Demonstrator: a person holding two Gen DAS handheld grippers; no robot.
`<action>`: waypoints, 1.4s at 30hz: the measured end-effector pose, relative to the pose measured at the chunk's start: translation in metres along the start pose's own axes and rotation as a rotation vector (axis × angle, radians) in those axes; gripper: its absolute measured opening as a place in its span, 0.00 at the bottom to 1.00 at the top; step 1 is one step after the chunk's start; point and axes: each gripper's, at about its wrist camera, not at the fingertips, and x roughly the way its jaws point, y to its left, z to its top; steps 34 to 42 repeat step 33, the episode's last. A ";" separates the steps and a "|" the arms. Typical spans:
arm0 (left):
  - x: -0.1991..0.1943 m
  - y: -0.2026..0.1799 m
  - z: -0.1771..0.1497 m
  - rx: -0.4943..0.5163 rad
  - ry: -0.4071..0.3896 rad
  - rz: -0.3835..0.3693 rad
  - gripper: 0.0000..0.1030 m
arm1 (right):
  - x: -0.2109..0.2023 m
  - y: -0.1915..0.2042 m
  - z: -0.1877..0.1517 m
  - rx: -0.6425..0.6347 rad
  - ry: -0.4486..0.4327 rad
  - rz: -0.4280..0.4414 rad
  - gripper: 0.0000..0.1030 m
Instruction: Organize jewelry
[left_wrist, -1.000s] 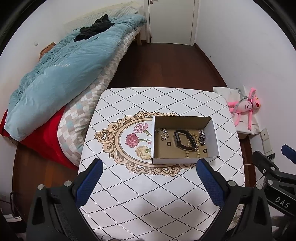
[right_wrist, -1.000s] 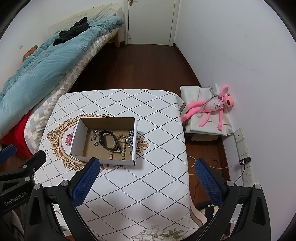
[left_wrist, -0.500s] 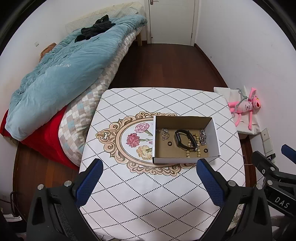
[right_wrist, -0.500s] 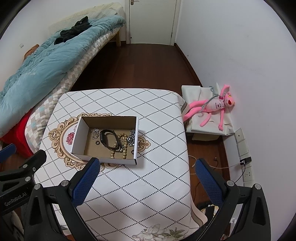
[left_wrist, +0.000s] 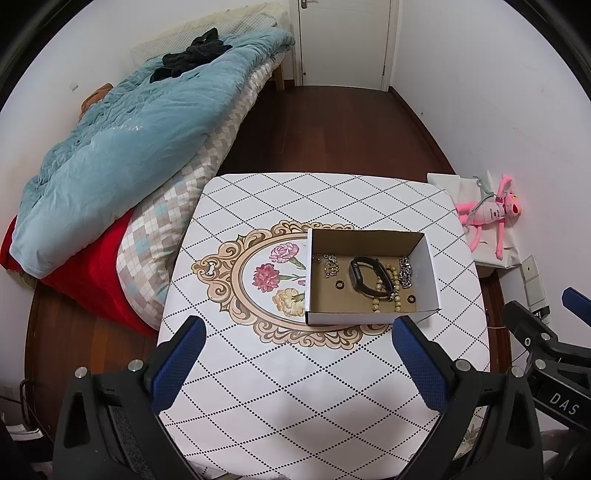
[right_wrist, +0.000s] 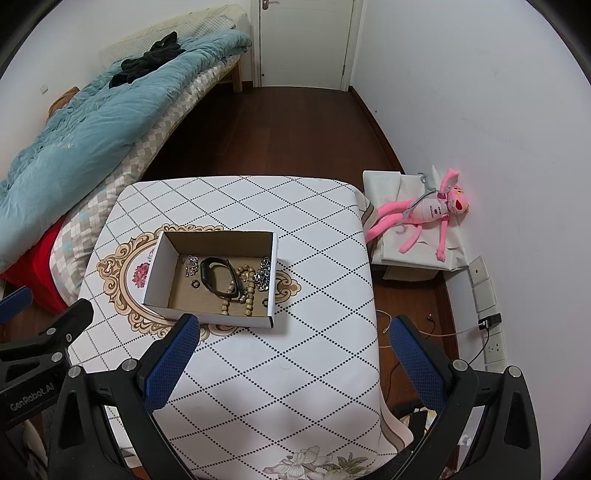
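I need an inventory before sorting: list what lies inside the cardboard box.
Inside the open cardboard box: black wristband, tan bead strand, two silver chains, two small dark rings. Anything beneath the overlapping pieces is hidden.

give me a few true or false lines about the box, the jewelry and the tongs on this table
1. The cardboard box stands open on the table. True.
2. A black wristband lies inside the box. True.
3. The left tongs grip the bead bracelet. False: they are open and empty, short of the box; the bracelet lies in the box.
4. The pink plush toy sits on the table. False: it lies on a white box beside the table, by the wall.
5. The right tongs are open and hold nothing. True.
6. The box has a lid on it. False: no lid, its contents show.
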 end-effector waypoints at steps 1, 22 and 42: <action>0.000 0.000 0.000 0.000 0.000 0.000 1.00 | 0.000 0.000 0.000 -0.001 0.001 0.000 1.00; 0.001 0.002 -0.001 -0.006 -0.002 0.003 1.00 | -0.001 0.002 0.000 -0.001 0.000 -0.001 1.00; -0.003 0.001 -0.001 -0.003 -0.017 0.005 1.00 | -0.001 0.002 0.000 -0.001 -0.001 -0.001 1.00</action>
